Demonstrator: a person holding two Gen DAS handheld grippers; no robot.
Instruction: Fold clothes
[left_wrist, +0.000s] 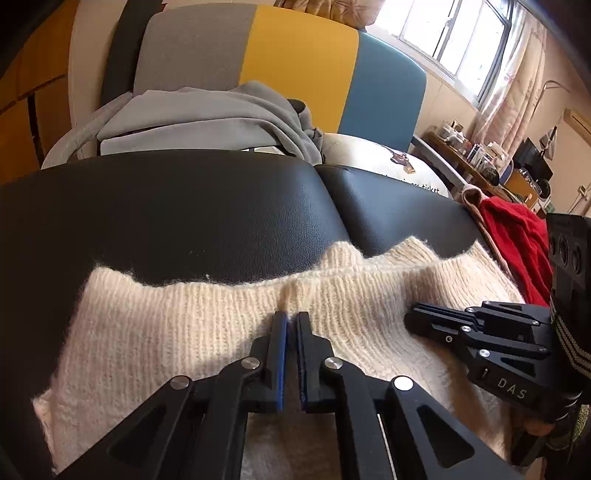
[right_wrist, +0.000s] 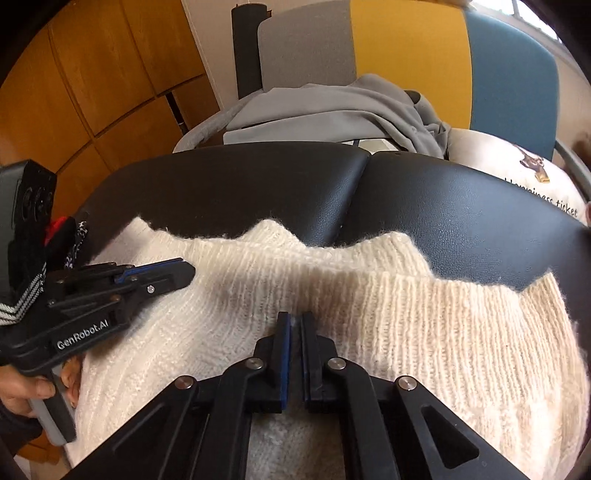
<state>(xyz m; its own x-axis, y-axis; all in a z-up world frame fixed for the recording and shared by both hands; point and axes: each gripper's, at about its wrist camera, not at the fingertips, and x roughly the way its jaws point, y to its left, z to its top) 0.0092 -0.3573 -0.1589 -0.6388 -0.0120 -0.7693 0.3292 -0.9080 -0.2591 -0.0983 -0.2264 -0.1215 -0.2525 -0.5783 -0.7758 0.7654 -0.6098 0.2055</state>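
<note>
Both grippers, left (left_wrist: 291, 319) & right (right_wrist: 295, 319), rest on cream sweater (left_wrist: 177, 332).

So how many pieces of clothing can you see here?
3: a cream knit sweater spread on the black cushion under both grippers, a grey garment heaped behind it, and a red knit at the right edge. More may be hidden.

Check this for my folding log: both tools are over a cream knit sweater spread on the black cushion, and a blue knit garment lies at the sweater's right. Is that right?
One detail is off. The garment at the right of the cream knit sweater is red, not blue; the left wrist view shows it. The rest holds: the left tool and right tool are over the sweater on the black cushion.
</note>
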